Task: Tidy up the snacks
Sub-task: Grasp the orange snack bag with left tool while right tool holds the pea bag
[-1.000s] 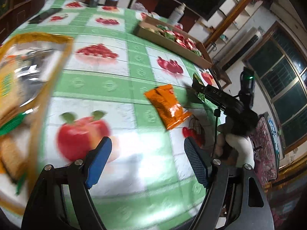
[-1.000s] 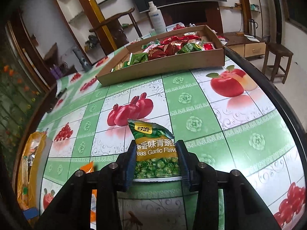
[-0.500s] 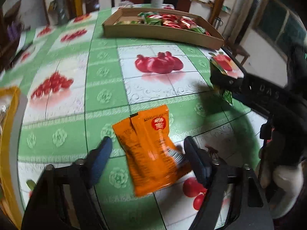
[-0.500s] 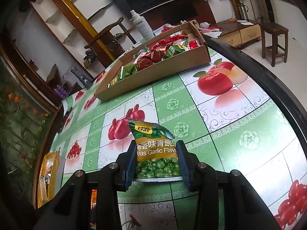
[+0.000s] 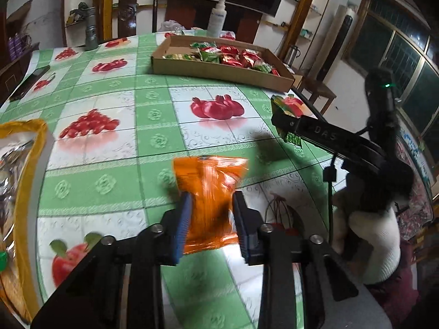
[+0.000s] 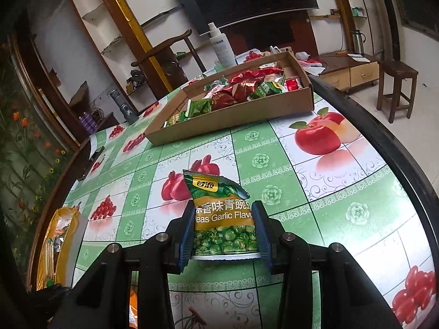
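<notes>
We read the orange snack packet (image 5: 210,200) only as a motion-smeared shape, print illegible, clamped in the left hand-held gripper (image 5: 211,219) over the table (image 5: 153,115), nearer us than the cardboard tray (image 5: 219,68). Only the right wrist view resolves the green pea packet (image 6: 223,219), pinched upright in the right hand-held gripper (image 6: 223,230), which angles downward short of that tray.

Orange snack pack (image 5: 210,189) looks like shiny crinkly foil, green pea packet (image 6: 223,219) glossy plastic – the far tray (image 6: 233,115) is plain matt cardboard, and the fruit-print tablecloth (image 6: 301,192) has a smooth vinyl sheen
</notes>
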The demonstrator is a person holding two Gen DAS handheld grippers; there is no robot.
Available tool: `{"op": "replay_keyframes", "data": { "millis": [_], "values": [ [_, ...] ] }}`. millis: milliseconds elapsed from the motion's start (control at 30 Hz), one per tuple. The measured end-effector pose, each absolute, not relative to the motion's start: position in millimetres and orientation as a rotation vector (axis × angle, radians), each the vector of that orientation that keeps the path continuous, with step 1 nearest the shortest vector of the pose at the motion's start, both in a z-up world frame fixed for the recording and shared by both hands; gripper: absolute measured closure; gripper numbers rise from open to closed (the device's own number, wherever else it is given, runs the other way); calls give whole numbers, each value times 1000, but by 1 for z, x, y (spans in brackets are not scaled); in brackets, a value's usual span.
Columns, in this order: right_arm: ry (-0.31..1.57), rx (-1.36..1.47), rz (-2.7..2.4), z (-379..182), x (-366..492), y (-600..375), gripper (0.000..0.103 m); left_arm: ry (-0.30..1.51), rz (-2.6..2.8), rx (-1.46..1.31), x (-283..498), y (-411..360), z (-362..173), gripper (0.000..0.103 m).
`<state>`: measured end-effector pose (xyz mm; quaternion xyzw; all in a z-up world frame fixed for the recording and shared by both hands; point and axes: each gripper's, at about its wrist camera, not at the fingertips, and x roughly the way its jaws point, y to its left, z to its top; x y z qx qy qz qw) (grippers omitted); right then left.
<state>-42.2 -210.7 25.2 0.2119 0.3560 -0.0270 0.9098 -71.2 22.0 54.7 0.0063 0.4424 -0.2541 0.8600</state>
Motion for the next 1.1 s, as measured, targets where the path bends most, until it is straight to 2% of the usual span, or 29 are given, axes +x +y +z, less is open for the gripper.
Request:
{"op": "replay_keyframes", "data": {
  "millis": [267,333,367,400,467,533,700,800,967,1033,1100],
  "values": [
    [765,394,-82,19,-36,-206,61,947,-481,-71,-67,54,54,77],
    [764,389,-86,18,-36,-206,61,968,-484,-95,-62,54,51,62],
    [764,392,-87,18,-36,-207,61,978,-481,-86,-59,51,49,48],
    [764,395,-88,18,-36,-208,61,984,-476,-70,-60,47,49,40],
    [766,404,-93,17,-35,-211,61,994,-475,-20,-55,31,47,39],
    [771,418,-92,16,-35,-213,61,997,-468,8,-52,22,43,30],
    [775,436,-79,16,-35,-214,61,988,-411,198,-47,-13,23,29],
    [768,444,-69,17,-36,-215,61,966,-455,307,-56,-27,17,22],
    [760,448,-56,19,-37,-215,61,991,-505,310,-58,-31,18,24],
    [757,446,-56,19,-38,-215,61,977,-505,278,-56,-25,21,60],
    [753,446,-56,19,-39,-216,61,968,-481,274,-57,-22,25,62]
  ]
}}
